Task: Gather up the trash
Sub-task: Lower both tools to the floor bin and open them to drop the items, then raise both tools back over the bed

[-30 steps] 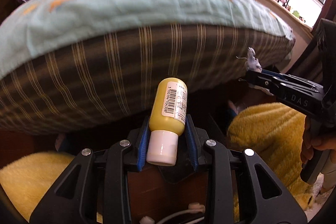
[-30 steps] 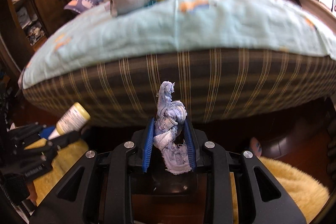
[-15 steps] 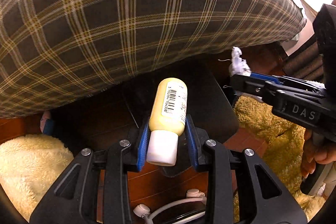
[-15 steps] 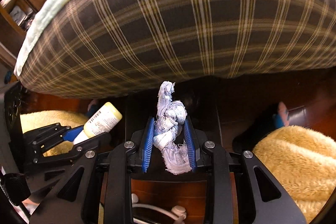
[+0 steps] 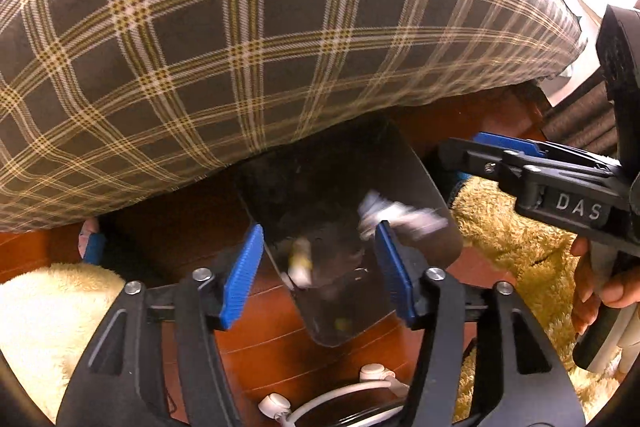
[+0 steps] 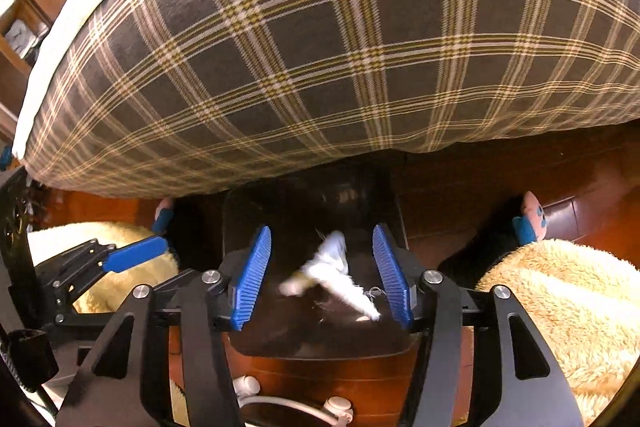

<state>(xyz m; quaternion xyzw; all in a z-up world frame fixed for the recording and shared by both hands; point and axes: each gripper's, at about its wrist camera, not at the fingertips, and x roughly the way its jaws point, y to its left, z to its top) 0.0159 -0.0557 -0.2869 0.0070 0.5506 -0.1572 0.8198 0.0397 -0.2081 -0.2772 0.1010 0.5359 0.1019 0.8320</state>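
Observation:
A black waste bin [image 5: 332, 167] stands on the wood floor against the bed. My left gripper [image 5: 319, 231] hangs over it, its jaws opening, nothing pressed between the blue pads. Below them a blurred yellow bottle [image 5: 298, 261] with a white cap drops into the bin. A frayed white rag [image 5: 400, 217] falls beside it. In the right wrist view my right gripper [image 6: 322, 231] is over the same bin [image 6: 312, 343], jaws opening, with the blurred rag [image 6: 332, 273] loose between and below the pads. The right gripper [image 5: 480, 155] reaches in from the right, the left gripper [image 6: 120, 267] from the left.
The plaid side of the bed [image 5: 240, 47] overhangs the bin's far edge. Fluffy yellow rugs [image 6: 560, 299] lie on both sides of the bin. A white cable with plugs [image 5: 340, 391] lies on the floor by its near side. A blue and pink object [image 6: 530, 217] lies at the right.
Both grippers sank from bed height to the bin, then opened. The bottle left the left jaws and the rag left the right jaws; both are falling into the bin.

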